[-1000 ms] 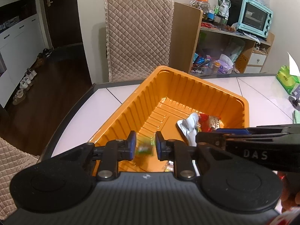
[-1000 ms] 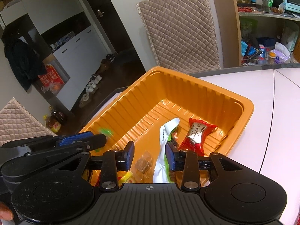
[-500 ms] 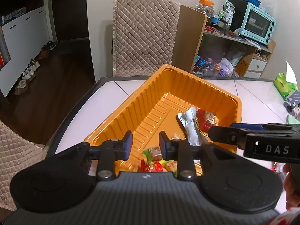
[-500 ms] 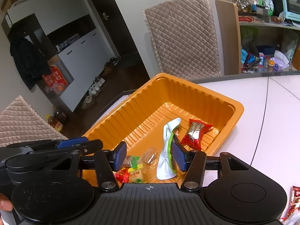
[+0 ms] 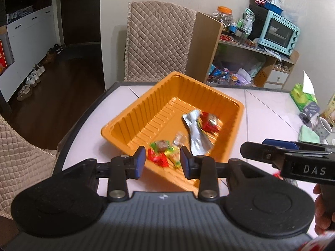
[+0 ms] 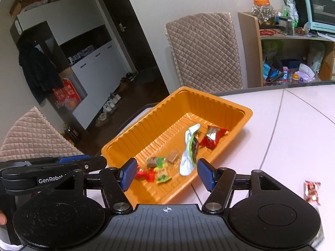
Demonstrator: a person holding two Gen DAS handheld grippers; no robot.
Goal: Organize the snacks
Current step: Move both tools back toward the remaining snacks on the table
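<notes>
Snacks (image 6: 160,168): lay in orange tray (image 6: 240,109).
Left gripper (image 5: 162,162): parted, empty.
Right gripper (image 6: 166,172): spread, empty.
Risk: wrapper (image 6: 312,190) at three o'clock, possibly overlooked.

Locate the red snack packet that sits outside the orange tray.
In the right wrist view, the red packet lies on the table at lower right, apart from the orange tray.

Orange tray (image 6: 222,102) holding snacks (image 6: 159,167), right hand-held gripper (image 6: 165,172) spread, empty
</notes>
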